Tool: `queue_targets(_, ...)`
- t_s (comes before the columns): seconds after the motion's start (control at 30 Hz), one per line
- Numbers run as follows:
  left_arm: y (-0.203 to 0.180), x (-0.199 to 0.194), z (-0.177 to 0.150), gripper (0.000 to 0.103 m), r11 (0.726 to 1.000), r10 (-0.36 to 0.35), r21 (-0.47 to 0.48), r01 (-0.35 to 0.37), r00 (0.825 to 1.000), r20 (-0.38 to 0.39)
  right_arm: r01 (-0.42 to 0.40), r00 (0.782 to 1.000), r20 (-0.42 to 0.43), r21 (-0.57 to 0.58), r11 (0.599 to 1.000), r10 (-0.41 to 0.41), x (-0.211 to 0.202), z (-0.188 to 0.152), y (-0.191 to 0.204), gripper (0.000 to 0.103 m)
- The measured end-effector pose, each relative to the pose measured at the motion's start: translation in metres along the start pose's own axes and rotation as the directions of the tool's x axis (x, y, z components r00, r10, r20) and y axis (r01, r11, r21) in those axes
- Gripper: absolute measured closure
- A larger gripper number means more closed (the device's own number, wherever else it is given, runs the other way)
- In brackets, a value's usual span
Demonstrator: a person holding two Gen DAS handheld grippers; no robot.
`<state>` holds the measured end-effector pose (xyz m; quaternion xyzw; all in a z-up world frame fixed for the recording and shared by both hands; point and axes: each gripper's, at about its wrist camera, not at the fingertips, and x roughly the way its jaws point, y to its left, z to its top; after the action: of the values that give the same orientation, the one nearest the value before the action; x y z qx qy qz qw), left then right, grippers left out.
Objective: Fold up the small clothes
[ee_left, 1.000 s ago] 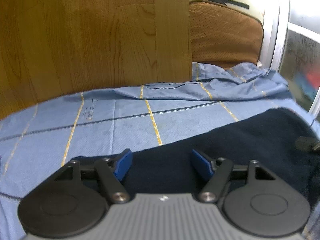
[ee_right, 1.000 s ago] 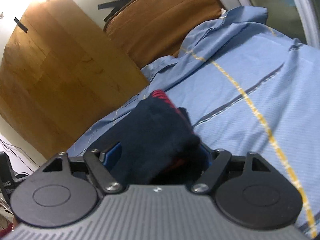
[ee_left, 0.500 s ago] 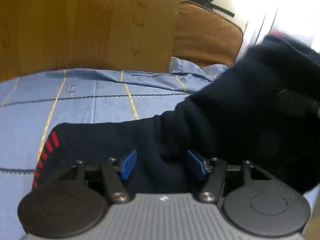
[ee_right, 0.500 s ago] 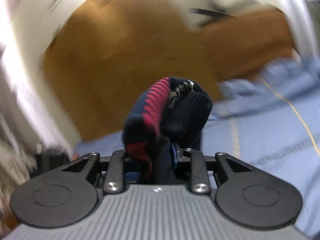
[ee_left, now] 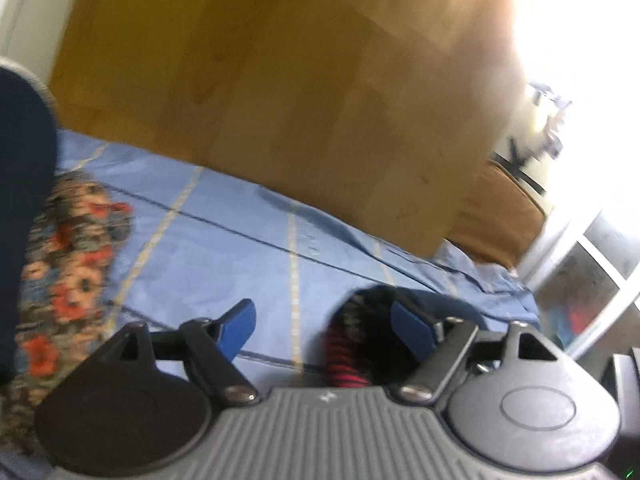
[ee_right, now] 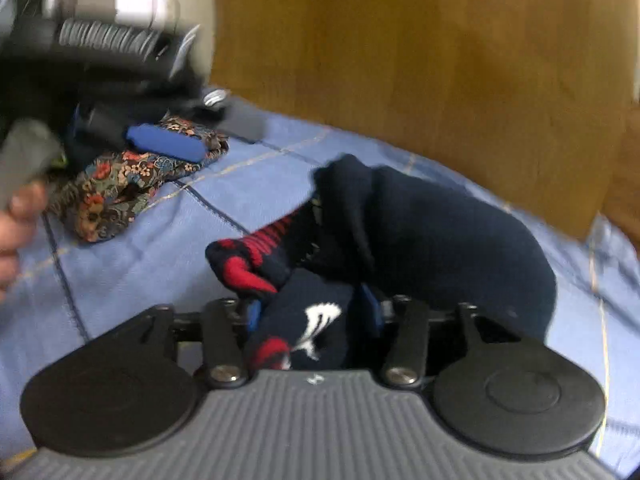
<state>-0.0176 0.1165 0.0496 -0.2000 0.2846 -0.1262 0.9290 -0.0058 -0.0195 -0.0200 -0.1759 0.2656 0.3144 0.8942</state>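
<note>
Two handheld grippers work over a bed covered with a light blue sheet (ee_right: 132, 256) crossed by thin yellow and dark lines, with a wooden headboard (ee_right: 420, 56) rising behind it. In the right wrist view, the right gripper (ee_right: 312, 312) has its blue-padded jaws closed narrowly on a navy sock (ee_right: 440, 240). Part of the sock, with a white mark and red trim, is bunched between the jaws. The rest lies folded over on the sheet just ahead, with a red-striped end sticking out to the left. Further left on the sheet sits a bundle of dark floral fabric (ee_right: 120, 184). The left gripper (ee_right: 160, 140) hovers over that bundle, blurred, and a bare hand (ee_right: 16, 216) shows at the frame's left edge. In the left wrist view, the left gripper (ee_left: 324, 324) has its jaws spread wide and grips nothing. The navy sock (ee_left: 360, 340) appears just behind its right finger, and the floral fabric (ee_left: 68, 264) lies at the left. A brown cushion (ee_left: 500, 216) leans at the far end of the bed.
</note>
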Motion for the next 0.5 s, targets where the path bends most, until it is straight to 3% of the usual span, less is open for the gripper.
queue_targets(0.03,-0.009,0.007,-0.001,0.024,1.0,-0.012,0.027,0.012,1.0,-0.014,-0.023,1.0,0.0,0.001,1.0,0.023,0.003,0.001,-0.002,0.022)
queue_targets(0.07,-0.016,0.015,-0.006,0.024,0.998,-0.018,0.053,0.019,0.999,-0.029,-0.06,0.998,0.009,0.003,0.998,0.06,0.004,0.003,-0.006,0.02)
queue_targets(0.27,-0.037,0.045,-0.013,0.018,0.993,-0.009,0.116,0.021,0.995,-0.101,-0.241,0.962,0.134,0.018,0.97,0.236,-0.07,-0.016,-0.037,0.022)
queue_targets(0.3,-0.036,0.045,-0.013,0.013,0.992,-0.001,0.123,0.013,0.995,-0.097,-0.262,0.953,0.17,0.045,0.964,0.251,-0.086,-0.02,-0.048,0.022)
queue_targets(0.37,-0.033,0.043,-0.015,0.001,0.99,0.035,0.138,-0.024,0.996,-0.083,-0.277,0.939,0.241,0.114,0.954,0.244,-0.11,-0.029,-0.074,0.021)
queue_targets(0.4,-0.031,0.041,-0.017,0.0,0.988,0.057,0.145,-0.045,0.995,-0.078,-0.266,0.938,0.269,0.164,0.95,0.217,-0.119,-0.035,-0.091,0.021)
queue_targets(0.5,-0.024,0.041,-0.022,0.0,0.992,0.051,0.121,-0.035,0.989,-0.136,-0.196,0.957,0.271,0.328,0.924,0.106,-0.116,-0.049,-0.137,0.017)
